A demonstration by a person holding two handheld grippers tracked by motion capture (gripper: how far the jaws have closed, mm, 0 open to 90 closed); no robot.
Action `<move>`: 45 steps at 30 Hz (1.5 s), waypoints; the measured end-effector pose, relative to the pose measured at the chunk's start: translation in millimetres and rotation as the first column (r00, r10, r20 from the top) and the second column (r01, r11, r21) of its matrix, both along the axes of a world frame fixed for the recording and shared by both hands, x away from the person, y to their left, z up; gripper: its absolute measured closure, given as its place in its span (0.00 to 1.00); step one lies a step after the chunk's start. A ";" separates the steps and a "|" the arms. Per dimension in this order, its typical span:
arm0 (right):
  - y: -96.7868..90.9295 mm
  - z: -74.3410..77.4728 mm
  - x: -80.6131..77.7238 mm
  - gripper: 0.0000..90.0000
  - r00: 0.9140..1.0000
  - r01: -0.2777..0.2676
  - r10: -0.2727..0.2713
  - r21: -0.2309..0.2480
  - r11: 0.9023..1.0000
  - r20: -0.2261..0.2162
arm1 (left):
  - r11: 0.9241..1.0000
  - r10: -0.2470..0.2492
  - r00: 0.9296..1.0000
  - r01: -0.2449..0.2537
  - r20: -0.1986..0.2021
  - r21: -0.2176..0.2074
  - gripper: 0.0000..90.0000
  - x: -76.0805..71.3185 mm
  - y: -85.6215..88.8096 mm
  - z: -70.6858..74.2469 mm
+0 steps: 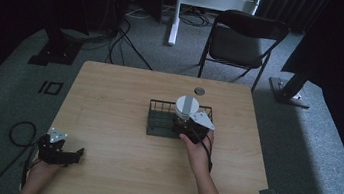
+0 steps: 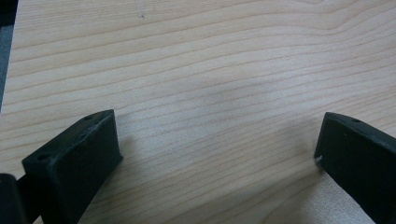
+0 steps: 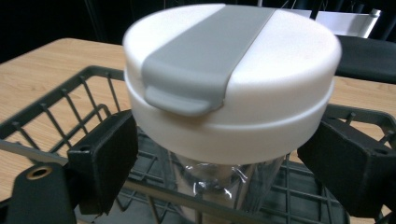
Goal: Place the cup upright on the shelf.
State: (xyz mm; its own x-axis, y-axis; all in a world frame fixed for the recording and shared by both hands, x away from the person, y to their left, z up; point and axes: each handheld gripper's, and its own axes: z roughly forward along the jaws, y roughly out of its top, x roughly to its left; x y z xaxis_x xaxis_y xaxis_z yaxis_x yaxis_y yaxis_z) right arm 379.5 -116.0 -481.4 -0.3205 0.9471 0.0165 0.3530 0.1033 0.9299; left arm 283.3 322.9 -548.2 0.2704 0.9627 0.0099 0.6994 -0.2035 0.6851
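While the left gripper (image 1: 73, 155) rests at the tabletop's (image 1: 110, 169) near left corner with jaws spread over bare wood, the right gripper (image 3: 219, 158) flanks a clear white-lidded jar (image 3: 231, 88) inside the wire basket (image 1: 159, 123) toward the far edge, jaws not clamping it.

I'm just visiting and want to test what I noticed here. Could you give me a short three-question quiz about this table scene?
1. True or false: the left hand-held gripper grips a cup.
2. Where is the jar with the white lid? A) on the chair B) in the wire basket C) on the floor
3. What colour is the strap across the lid?

Key: 1 false, its jaws stand open over bare table. 2 B. 3 grey.
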 end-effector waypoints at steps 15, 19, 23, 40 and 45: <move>-10.5 0.2 -15.0 0.14 1.000 -0.006 0.006 -0.002 1.000 0.009 | 1.000 0.000 1.000 0.000 0.000 0.000 0.00 0.0 0.0 0.0; -15.3 -0.3 -19.8 0.14 1.000 -0.009 0.009 0.003 1.000 0.012 | 1.000 0.000 1.000 0.000 0.000 0.000 0.00 0.0 0.0 0.0; -19.5 -0.1 -23.6 0.14 1.000 -0.006 0.005 0.004 1.000 0.016 | 1.000 0.000 1.000 0.000 0.000 0.000 0.00 0.0 0.0 0.0; -51.7 -4.8 -41.0 0.14 1.000 0.019 -0.019 0.016 1.000 0.008 | 1.000 0.000 1.000 0.000 0.000 0.000 0.00 0.0 0.0 0.0; -60.2 -9.1 -46.2 0.14 1.000 0.029 -0.029 0.032 0.999 0.005 | 1.000 0.000 1.000 0.000 0.000 0.000 0.00 0.0 0.0 0.0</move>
State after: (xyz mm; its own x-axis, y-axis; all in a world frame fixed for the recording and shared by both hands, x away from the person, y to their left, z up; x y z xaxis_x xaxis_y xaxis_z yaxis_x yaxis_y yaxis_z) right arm 333.3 -176.1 -490.5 -0.2930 0.9551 0.0448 0.3501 0.0636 0.9346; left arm 283.3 322.9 -548.2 0.2704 0.9627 0.0100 0.6996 -0.2036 0.6849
